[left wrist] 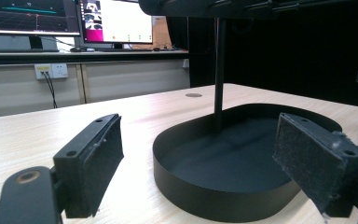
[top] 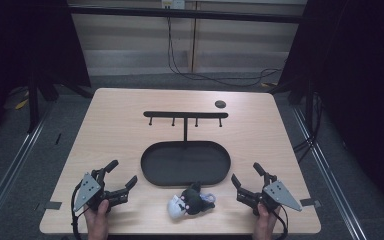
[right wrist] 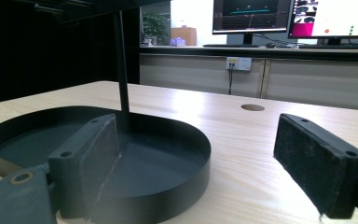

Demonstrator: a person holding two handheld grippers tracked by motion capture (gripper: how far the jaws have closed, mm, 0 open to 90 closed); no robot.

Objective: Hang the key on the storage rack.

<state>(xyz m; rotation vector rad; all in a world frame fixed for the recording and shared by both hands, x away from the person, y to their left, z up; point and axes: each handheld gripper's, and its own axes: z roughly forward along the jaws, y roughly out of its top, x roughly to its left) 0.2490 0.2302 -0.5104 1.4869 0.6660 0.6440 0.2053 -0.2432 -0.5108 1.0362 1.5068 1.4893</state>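
Currently, stage: nothing is held; the work looks unstarted, judging by how things lie.
Left gripper [top: 121, 176]: jaws spread wide and bare, resting low at the near left of the surface [top: 110, 130], aimed toward the tray [top: 150, 172].
Right gripper [top: 245, 176]: jaws also wide apart and bare, at the near right, aimed toward the tray from the other side.
Toy [top: 191, 201]: a small soft bundle, dark with a pale part and a spot of pink, lying on the surface at the near edge, between the two grippers and just outside the tray's near rim. Neither gripper touches it.
Tray: a black oval dish at mid-surface, nothing lying in it as far as the high view and both gripper views show.
Rack [top: 185, 115]: a black post rising from the tray's far side to a crossbar with four short pegs; all pegs look bare.
Disc [top: 220, 104]: a small dark round spot on the far right of the surface, well apart from the rest.
Done: nothing I can point to; the toy is neither in the tray nor on a peg.
Left: probably everything, namely reaching for the toy, closing on it, lifting it, then placing it in the tray or hanging it on the rack. Which of the two is meant cannot be told.
Nearest hand: the toy lies slightly closer to the right gripper, so that side seems likelier to go first.
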